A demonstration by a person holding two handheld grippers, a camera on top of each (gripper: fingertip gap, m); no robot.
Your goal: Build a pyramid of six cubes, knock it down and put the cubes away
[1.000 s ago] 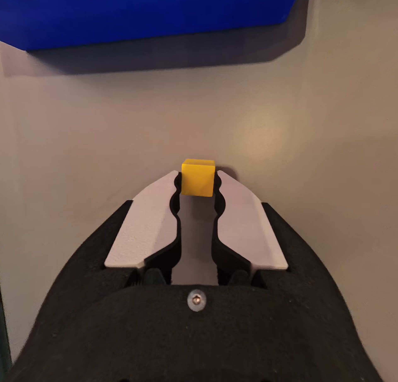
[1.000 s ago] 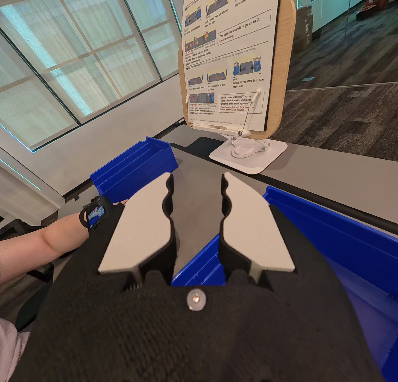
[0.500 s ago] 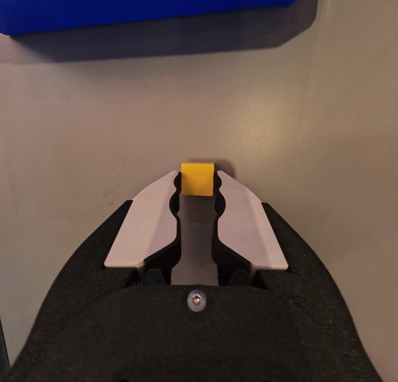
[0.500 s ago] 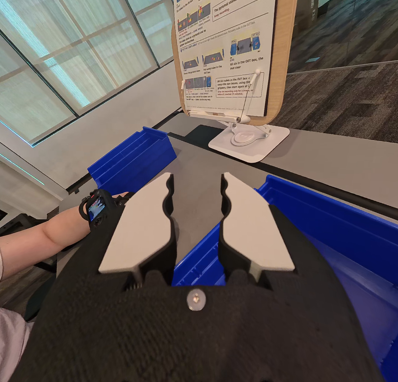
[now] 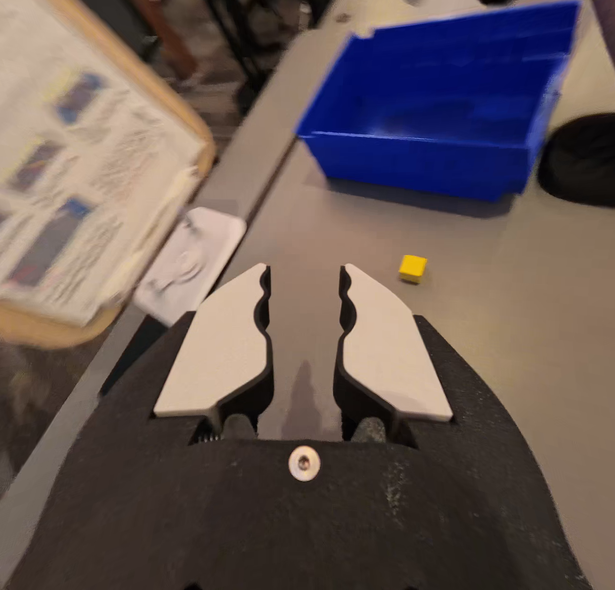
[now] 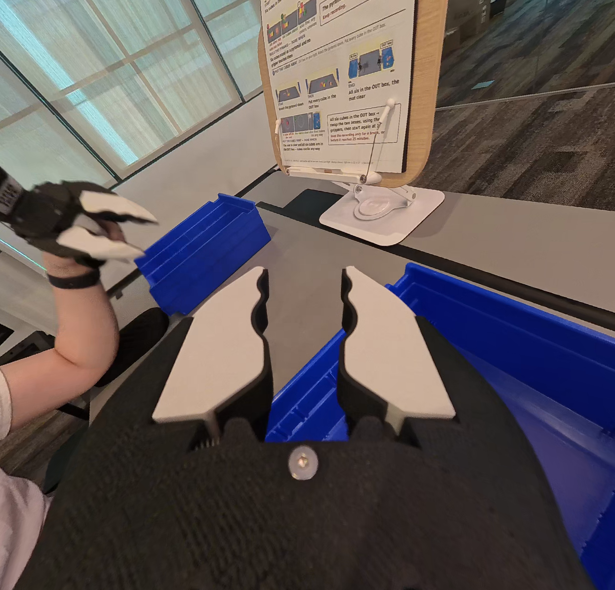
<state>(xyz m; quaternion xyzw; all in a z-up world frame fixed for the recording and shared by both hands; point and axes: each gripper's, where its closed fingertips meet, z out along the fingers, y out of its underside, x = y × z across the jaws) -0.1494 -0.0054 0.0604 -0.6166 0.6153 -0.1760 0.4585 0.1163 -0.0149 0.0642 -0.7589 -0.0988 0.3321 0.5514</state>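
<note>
A yellow cube (image 5: pixel 412 269) sits alone on the grey mat (image 5: pixel 332 224), to the right of my left gripper (image 5: pixel 304 271) and clear of it. My left gripper is open and empty, held above the mat; it also shows raised at the left of the right wrist view (image 6: pixel 146 236), its jaws apart. My right gripper (image 6: pixel 304 274) is open and empty, above the near corner of a blue bin (image 6: pixel 499 341). A second blue bin (image 6: pixel 206 258) stands at the mat's far left. One blue bin (image 5: pixel 432 108) lies beyond the cube in the left wrist view.
An instruction board (image 6: pixel 342 75) on a white stand base (image 6: pixel 382 214) stands behind the mat; it is blurred in the left wrist view (image 5: pixel 66 175). A person's forearm (image 6: pixel 66 358) is at the left. A dark object (image 5: pixel 582 165) lies right of the bin. My right fingertips sit around 25 cm from my left ones. The yellow cube (image 5: pixel 412 269) sits 20 cm or so from the ends of my left fingers.
My left gripper opened and let go of the yellow cube on the mat, then rose and swung away to the left. My right gripper stayed open and barely moved.
</note>
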